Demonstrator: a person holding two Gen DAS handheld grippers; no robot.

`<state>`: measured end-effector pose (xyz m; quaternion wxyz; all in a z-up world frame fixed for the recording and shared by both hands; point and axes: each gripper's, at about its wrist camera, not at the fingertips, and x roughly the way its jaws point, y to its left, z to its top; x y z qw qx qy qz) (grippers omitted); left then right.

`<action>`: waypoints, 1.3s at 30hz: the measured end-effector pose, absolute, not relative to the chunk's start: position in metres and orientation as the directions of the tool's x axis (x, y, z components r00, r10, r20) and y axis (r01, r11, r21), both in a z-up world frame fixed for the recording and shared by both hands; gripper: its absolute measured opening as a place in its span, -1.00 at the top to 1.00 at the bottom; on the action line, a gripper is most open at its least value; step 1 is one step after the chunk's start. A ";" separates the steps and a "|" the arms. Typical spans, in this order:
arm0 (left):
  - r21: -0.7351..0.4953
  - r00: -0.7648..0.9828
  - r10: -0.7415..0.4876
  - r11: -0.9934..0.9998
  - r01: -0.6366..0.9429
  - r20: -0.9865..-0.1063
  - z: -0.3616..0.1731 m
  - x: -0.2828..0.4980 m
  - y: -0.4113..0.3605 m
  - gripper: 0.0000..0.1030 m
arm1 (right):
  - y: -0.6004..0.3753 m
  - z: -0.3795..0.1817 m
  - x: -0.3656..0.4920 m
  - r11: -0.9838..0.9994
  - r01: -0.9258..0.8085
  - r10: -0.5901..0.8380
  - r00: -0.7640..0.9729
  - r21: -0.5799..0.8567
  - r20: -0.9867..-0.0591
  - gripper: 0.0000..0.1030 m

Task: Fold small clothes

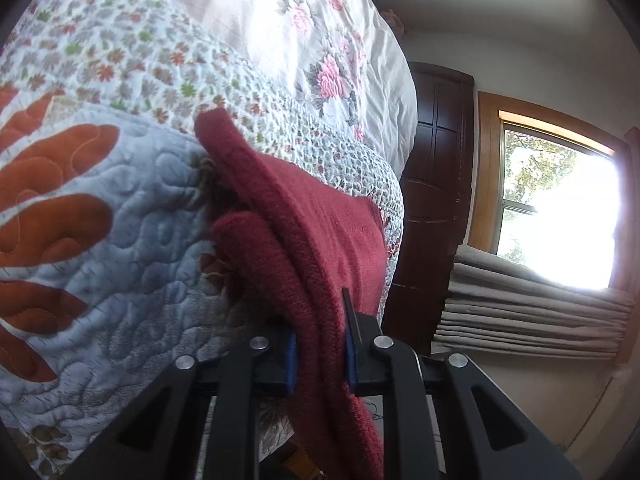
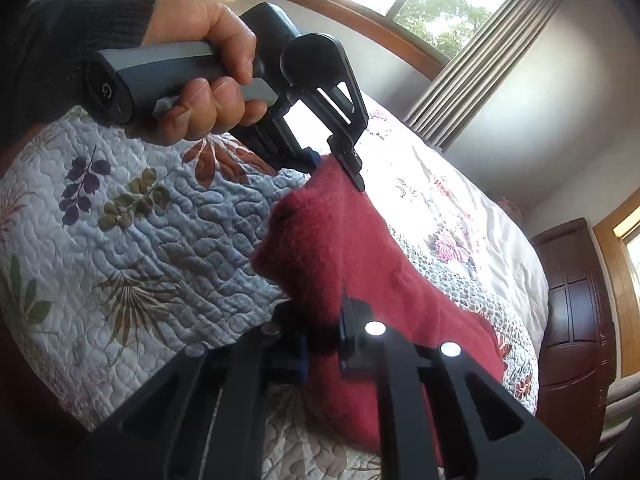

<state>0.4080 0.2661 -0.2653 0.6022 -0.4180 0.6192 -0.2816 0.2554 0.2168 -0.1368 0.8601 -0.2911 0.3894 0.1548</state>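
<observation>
A dark red knitted garment [image 1: 320, 216] lies doubled over on the quilted bedspread [image 1: 120, 208]. My left gripper [image 1: 322, 344] is shut on its thick folded edge, the blue pads pressing the knit from both sides. In the right wrist view the same red garment [image 2: 348, 248] stretches between both tools. My right gripper [image 2: 324, 344] is shut on its near edge. The left gripper [image 2: 340, 168] pinches the far corner there, held by a person's hand [image 2: 208, 76] in a dark sleeve.
The bedspread [image 2: 152, 240] has leaf prints; beyond it lies a white floral duvet [image 2: 460, 216]. A dark wooden cabinet [image 2: 576, 312] stands past the bed. A bright window [image 1: 560, 208] with grey curtains [image 1: 532, 316] is on the wall.
</observation>
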 end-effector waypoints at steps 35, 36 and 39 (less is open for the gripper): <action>-0.590 -0.052 -0.588 0.806 0.046 -0.807 -0.158 0.489 -0.029 0.67 | -0.059 -0.102 0.268 0.971 -0.140 0.237 0.701 0.196 -0.672 0.82; -0.582 -0.059 -0.579 0.812 0.049 -0.813 -0.161 0.489 -0.037 0.67 | -0.067 -0.105 0.267 0.969 -0.129 0.240 0.701 0.212 -0.671 0.82; -0.553 -0.076 -0.549 0.831 0.062 -0.832 -0.170 0.491 -0.066 0.67 | -0.090 -0.114 0.264 0.958 -0.098 0.260 0.699 0.271 -0.666 0.82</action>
